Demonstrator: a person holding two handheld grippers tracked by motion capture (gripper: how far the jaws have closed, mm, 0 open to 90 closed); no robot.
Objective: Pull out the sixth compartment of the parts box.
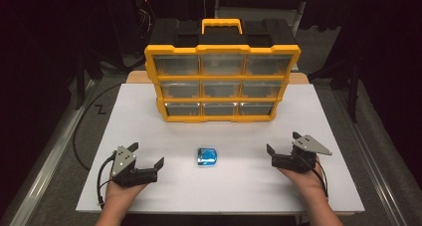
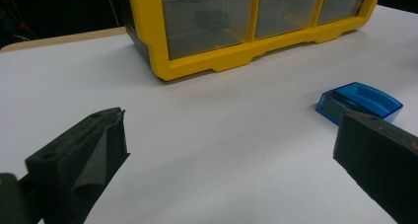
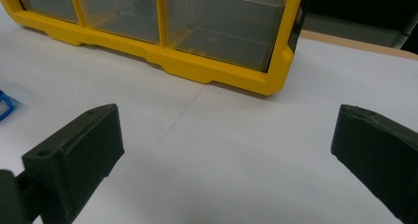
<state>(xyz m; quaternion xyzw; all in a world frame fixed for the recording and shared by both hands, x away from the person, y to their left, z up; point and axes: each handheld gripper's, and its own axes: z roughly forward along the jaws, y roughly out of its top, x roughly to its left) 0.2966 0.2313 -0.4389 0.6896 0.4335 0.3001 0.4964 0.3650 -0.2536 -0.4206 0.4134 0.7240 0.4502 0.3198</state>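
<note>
Resting on matte white table point(image 1: 164, 136) | glossy blue translucent box point(image 1: 207, 157) | jaws spread

Between the left gripper point(image 1: 148, 155) and the right gripper point(image 1: 282, 143) lies bare white table point(image 1: 239, 178), broken by 1 small blue plastic box point(image 1: 207, 157) roughly midway between them. Both grippers stand with jaws wide apart and nothing between the jaws. Ahead of both, the table runs free up to the yellow organizer point(image 1: 221, 81), which stands upright across the far middle with 9 clear drawers facing them and blocks any passage straight ahead. Open strips of table remain at either side of it.
</note>
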